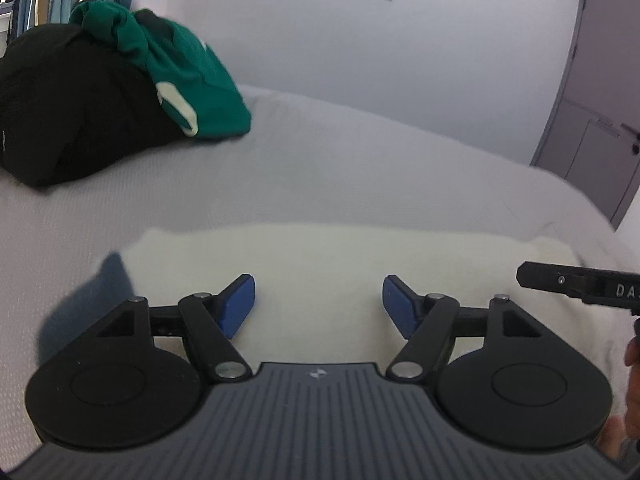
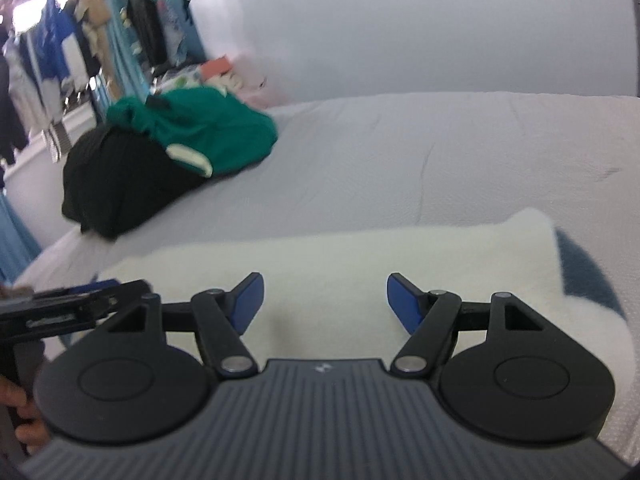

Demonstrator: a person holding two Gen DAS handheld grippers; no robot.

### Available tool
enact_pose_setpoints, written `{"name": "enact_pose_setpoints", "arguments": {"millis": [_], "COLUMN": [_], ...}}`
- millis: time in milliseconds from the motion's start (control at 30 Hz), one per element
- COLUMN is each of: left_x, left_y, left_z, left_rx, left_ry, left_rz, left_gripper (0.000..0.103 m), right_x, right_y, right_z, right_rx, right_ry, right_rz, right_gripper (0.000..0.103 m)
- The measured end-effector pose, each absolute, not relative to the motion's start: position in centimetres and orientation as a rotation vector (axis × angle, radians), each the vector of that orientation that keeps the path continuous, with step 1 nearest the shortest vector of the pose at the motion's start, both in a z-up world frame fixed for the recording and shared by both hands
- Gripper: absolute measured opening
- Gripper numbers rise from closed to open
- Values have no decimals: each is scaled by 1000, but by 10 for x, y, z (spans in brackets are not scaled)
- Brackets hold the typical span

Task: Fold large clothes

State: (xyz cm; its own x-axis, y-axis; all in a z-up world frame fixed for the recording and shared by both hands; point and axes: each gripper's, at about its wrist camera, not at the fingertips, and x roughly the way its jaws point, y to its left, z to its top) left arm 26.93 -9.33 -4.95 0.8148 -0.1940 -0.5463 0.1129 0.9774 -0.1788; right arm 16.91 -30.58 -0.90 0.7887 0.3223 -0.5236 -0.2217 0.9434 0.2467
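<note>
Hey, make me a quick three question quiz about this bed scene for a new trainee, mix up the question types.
1. True or false: the cream garment lies on the bed in front of both grippers.
2. What lies on the black clothes? A) green garment B) a red towel C) a pillow
3. Fill in: the left gripper and right gripper are both ____.

Key: 1 true; 2 A; 3 open

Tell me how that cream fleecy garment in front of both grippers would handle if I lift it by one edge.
The cream garment looks thick and fuzzy, so probably floppy: it would likely drape and unfold. Its pile suggests the pads should grip it without slipping. It seems bulky but likely light, lying flat on the bed.
</note>
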Motion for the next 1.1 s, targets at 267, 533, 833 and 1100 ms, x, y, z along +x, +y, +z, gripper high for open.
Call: {"name": "enact_pose_setpoints", "arguments": {"millis": [267,533,833,1100], "left_x": [293,303,253,201], "left_y": [-94,-95,-85,-81], "left_z": [-65,-72,-49,-38], "left_rx": [-123,-140,-248,-341], "left_ry": [638,630,603,626], "left_rz": [-142,-105,-86,-107], "left_gripper": [78,81,81,82], "right_x": [194,205,188,131], "right_y": [-284,-284,-286,-293], "right_z": [-29,-37,-27,-16], "right_rx": [44,47,135,288], "right_ry": [670,656,642,620], "right_rz": [284,298,272,286], "right_gripper": [71,72,72,72]}}
